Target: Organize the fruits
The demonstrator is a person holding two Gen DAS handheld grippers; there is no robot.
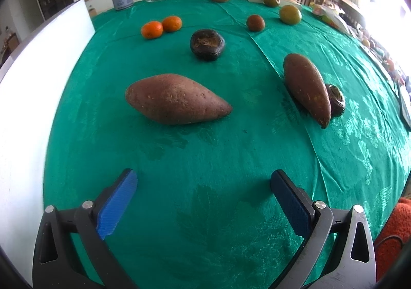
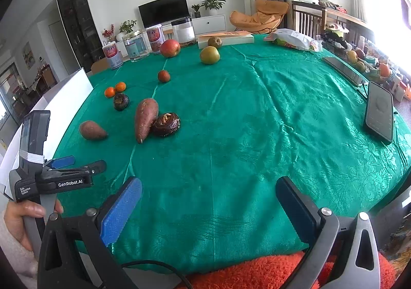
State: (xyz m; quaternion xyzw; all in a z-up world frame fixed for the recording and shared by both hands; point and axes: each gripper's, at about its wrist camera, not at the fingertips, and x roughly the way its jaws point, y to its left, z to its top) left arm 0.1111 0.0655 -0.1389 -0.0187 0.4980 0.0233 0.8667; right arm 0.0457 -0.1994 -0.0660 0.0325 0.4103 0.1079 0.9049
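- Across the green tablecloth (image 1: 205, 160) the produce lies scattered: 2 sweet potatoes, 2 dark shrivelled fruits, 2 small oranges, a red apple and some greenish fruits toward the upper part of both frames.
- Both tools stand idle: the left gripper (image 1: 203, 201) has its jaws spread wide over bare cloth at the bottom of its frame, and the right gripper (image 2: 208, 209) is just as wide and holds nothing.
- Nearest the left tool is the big sweet potato (image 1: 177, 99) at frame centre; I judge its tapered ends could squirt out of a pinch made off-middle.
- At centre right, the second sweet potato (image 1: 305, 88) leans against a dark fruit (image 1: 336, 103), touching it; lifting either 1 may send the other rolling.
- The 2 oranges (image 1: 161, 26) at upper left touch each other and could roll if nudged.
- Only the right wrist view shows the phone (image 2: 380, 112) at the right edge, the left tool's body with the hand (image 2: 18, 222) holding it at lower left, and the room beyond.
- Only the left view shows the sweet potato's skin close up.
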